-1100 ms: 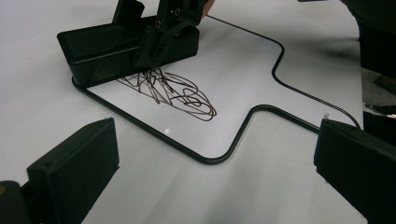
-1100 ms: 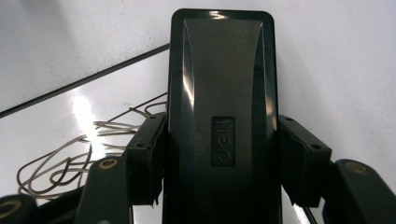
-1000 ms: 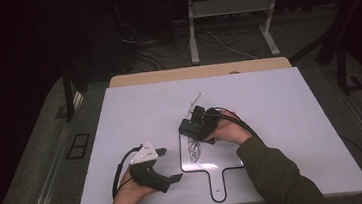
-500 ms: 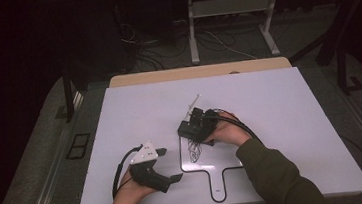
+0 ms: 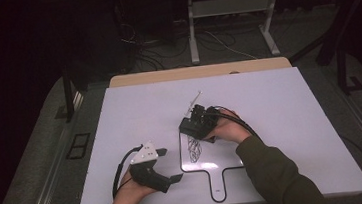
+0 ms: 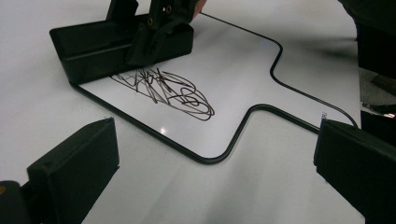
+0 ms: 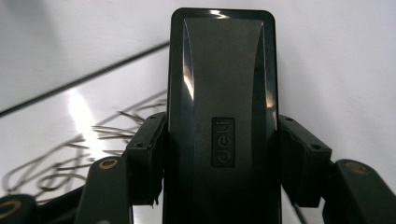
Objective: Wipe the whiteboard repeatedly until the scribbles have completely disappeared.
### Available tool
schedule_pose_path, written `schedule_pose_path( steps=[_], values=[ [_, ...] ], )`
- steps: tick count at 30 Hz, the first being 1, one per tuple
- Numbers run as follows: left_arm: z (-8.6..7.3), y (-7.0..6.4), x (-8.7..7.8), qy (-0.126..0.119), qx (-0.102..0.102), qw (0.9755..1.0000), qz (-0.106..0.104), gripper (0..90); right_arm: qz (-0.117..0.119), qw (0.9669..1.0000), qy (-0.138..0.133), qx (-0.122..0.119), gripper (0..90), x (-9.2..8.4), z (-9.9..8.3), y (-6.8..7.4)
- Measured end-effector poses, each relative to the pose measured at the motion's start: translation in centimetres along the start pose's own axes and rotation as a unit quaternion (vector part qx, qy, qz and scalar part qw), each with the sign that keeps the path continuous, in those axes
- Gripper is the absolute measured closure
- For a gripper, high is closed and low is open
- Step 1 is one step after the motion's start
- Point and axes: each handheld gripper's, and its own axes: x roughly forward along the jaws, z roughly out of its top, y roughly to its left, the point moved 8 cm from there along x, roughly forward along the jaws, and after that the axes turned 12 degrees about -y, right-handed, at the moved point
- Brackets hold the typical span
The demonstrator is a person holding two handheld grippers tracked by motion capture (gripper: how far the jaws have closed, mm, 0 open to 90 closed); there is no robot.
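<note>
The right hand-held gripper (image 5: 196, 125) is clamped on a black eraser (image 7: 222, 116) resting at the top of the scribbled whiteboard (image 5: 224, 153). The left hand-held gripper (image 5: 167, 166), jaws wide and empty, sits on the counter (image 5: 279, 102) beside it.

R gripper (image 5: 197, 122): gripped by the R hand (image 5: 225, 128), dark olive sleeve running in from bottom-right, forearm angled up-left. Its 2 black jaws are clamped on both long sides of a black rectangular plastic eraser block (image 7: 222, 107), pads pressed flat against it. L gripper (image 5: 167, 166): lies low in the L hand (image 5: 130, 197) near the bottom edge, grey 3-cornered plate on top, cable looping left, jaws spread wide w/ nothing between.
</note>
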Motion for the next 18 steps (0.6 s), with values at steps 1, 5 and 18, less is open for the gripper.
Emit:
schedule_pose_path(
  steps=[1, 5, 18],
  values=[
    [0.0, 0.0, 0.0, 0.0, 0.0, 1.0, 0.0, 0.0, 0.0, 1.0, 0.001, -0.002, 38.5, 0.0, 0.1, 0.2],
    [0.0, -0.1, 0.0, 0.0, -0.003, 1.0, 0.0, 0.0, -0.014, 0.9999, 0.004, 0.002, 38.5, 0.1, 0.1, -0.6],
    [0.0, -0.1, 0.1, 0.001, -0.001, 1.0, -0.002, 0.0, -0.009, 0.9999, 0.003, -0.009, 38.5, 0.4, 0.6, 0.2]
  ],
)
